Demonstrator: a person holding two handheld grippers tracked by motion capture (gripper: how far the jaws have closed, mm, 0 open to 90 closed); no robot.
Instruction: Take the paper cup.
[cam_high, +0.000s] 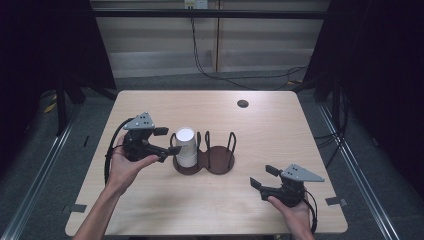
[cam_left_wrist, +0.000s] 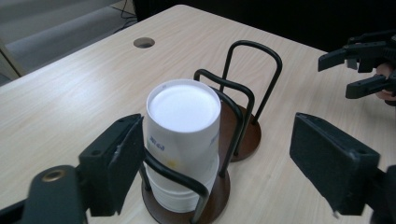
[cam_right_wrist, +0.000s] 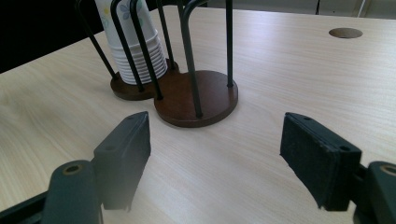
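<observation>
Left gripper (cam_high: 167, 140) spread, clear beside the cup stack (cam_high: 185, 146); right gripper (cam_high: 264, 176) spread near the table's (cam_high: 280, 120) front edge.

obstacles: black wire loops of the cup holder (cam_high: 218, 150) are ringing the stack of paper cups (cam_high: 185, 146) | free room: bare table (cam_high: 210, 205) is lying open between holder and right gripper (cam_high: 262, 176) | left gripper (cam_high: 167, 140) is sitting just beside the stack, jaws apart

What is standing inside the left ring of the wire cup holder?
A stack of upside-down white paper cups stands in the holder. The base under the stack is covered, so nothing there can be told.
</observation>
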